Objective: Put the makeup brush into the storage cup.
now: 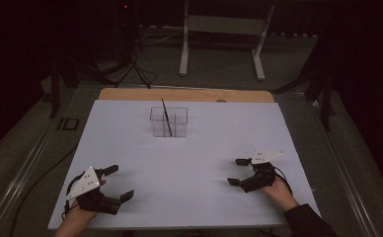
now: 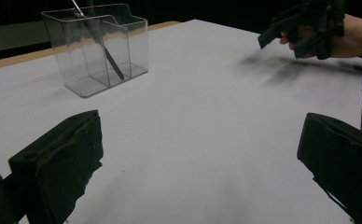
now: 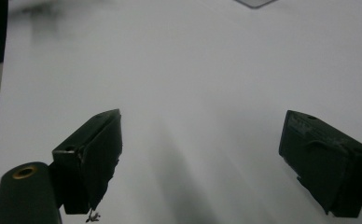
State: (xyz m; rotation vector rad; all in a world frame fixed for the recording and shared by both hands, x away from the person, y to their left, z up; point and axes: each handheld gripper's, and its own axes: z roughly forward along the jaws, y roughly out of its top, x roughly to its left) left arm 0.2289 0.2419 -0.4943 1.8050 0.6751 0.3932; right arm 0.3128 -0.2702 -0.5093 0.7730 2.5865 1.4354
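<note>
Pen (image 1: pixel 167 118) already stood in the far clear bin (image 1: pixel 169 122); left gripper (image 1: pixel 116 183) and right gripper (image 1: pixel 237 171) rested near, jaws wide, empty. Little seemed left.

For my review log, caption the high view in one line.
Both open grippers, left and right, rest near the table's front; a clear box holds a dark stick.
</note>
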